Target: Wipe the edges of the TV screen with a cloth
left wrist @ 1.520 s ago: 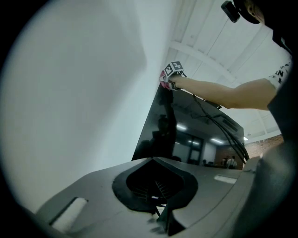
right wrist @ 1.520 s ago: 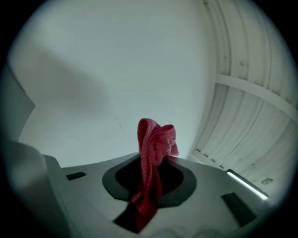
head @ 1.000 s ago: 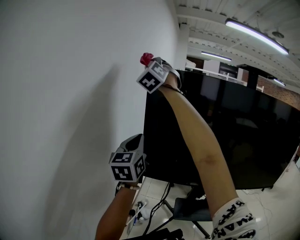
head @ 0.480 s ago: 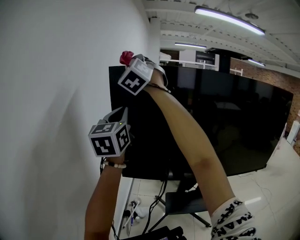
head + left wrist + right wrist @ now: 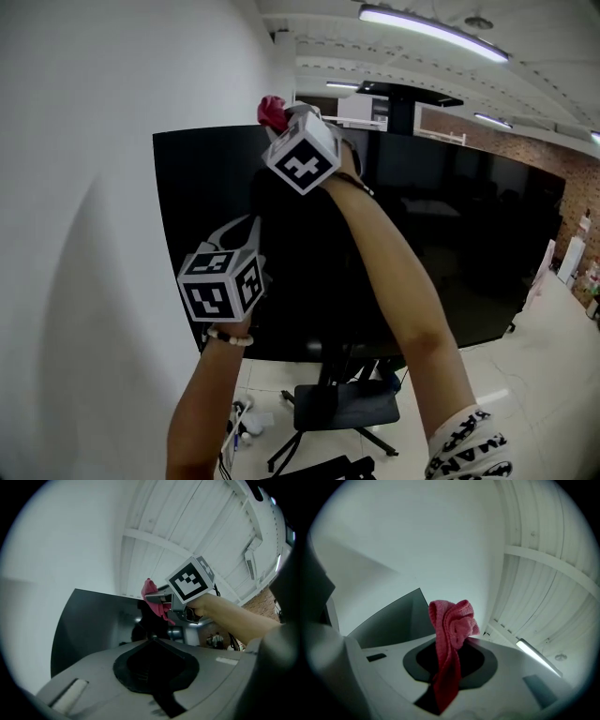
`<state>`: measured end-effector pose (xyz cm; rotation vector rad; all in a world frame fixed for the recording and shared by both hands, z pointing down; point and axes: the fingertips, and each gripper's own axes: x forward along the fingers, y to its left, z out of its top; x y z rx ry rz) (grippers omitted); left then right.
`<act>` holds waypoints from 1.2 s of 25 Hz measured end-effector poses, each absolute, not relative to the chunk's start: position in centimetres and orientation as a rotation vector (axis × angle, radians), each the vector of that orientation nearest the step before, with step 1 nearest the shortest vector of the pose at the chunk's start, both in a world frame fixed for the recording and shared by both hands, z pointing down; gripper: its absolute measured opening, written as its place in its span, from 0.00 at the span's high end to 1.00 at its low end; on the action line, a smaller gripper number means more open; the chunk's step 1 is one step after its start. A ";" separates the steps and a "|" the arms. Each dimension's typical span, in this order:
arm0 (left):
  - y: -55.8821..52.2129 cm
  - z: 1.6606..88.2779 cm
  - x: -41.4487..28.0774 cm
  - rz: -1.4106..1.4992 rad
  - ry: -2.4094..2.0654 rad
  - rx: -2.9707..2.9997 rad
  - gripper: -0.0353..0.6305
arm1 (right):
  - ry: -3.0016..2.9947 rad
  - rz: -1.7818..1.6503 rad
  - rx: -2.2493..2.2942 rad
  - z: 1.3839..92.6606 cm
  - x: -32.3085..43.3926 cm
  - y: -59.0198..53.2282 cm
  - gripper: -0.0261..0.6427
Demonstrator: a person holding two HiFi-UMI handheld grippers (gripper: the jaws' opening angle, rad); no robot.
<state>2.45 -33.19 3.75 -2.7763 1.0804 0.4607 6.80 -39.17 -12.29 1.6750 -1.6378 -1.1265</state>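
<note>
The black TV screen point(image 5: 450, 244) stands on a stand beside a white wall. My right gripper point(image 5: 286, 118) is raised at the TV's top edge, a little right of the top left corner, and is shut on a red cloth point(image 5: 273, 112). In the right gripper view the cloth point(image 5: 452, 620) bunches above the gripper point(image 5: 451, 643) and hangs down between the jaws, with the TV's corner point(image 5: 389, 618) to the left. My left gripper point(image 5: 246, 225) hovers lower, in front of the screen's left part. Seen in its own view the left gripper point(image 5: 152, 641) is shut on nothing.
A white wall point(image 5: 84, 206) runs along the left, close to the TV's left edge. The stand's dark base point(image 5: 342, 408) and loose cables point(image 5: 244, 427) lie on the tiled floor below. Ceiling strip lights point(image 5: 431, 28) run overhead.
My right gripper has carried the red cloth from the TV's top left corner rightward along the top edge. The left gripper has risen in front of the screen.
</note>
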 end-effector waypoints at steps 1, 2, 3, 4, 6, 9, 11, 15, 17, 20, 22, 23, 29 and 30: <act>-32.7 3.9 3.9 0.461 1.072 -2.781 0.96 | -1.640 -1.130 1.676 -12.2 8.2 -38.4 0.83; -32.3 4.0 5.3 0.461 1.063 -2.787 0.96 | -1.639 -1.136 1.677 -12.3 9.7 -37.6 0.83; -31.8 4.1 6.6 0.459 1.052 -2.793 0.96 | -1.634 -1.144 1.680 -12.4 11.0 -36.8 0.83; -31.2 4.0 7.8 0.457 1.040 -2.798 0.96 | -1.627 -1.153 1.682 -12.5 12.2 -36.0 0.83; -30.0 3.9 9.8 0.453 1.013 -2.807 0.96 | -1.608 -1.170 1.691 -12.7 14.5 -34.3 0.83; -28.0 3.8 12.5 0.463 0.984 -2.816 0.96 | -1.578 -1.191 1.707 -12.8 18.0 -32.1 0.83; -26.6 4.0 14.9 0.492 0.970 -2.822 0.96 | -1.567 -1.196 1.710 -12.5 20.7 -30.7 0.83; -23.9 3.6 20.2 0.529 0.936 -2.812 0.96 | -1.548 -1.203 1.722 -12.3 26.4 -27.9 0.83; -22.8 3.2 22.7 0.527 0.912 -2.811 0.96 | -1.532 -1.201 1.734 -12.4 29.0 -26.6 0.83; -21.1 2.9 25.8 0.518 0.870 -2.818 0.96 | -1.507 -1.192 1.753 -12.3 32.2 -24.7 0.83; -20.3 3.0 27.6 0.508 0.837 -2.829 0.96 | -1.496 -1.177 1.765 -12.3 34.0 -24.0 0.83; -20.0 3.1 28.4 0.501 0.820 -2.834 0.96 | -1.493 -1.168 1.771 -12.2 34.8 -23.7 0.83; -18.3 3.1 32.2 0.474 0.697 -2.861 0.96 | -1.431 -1.136 1.819 -12.7 39.1 -21.8 0.83; -18.2 3.1 32.7 0.471 0.667 -2.870 0.96 | -1.419 -1.134 1.829 -12.8 39.8 -21.6 0.83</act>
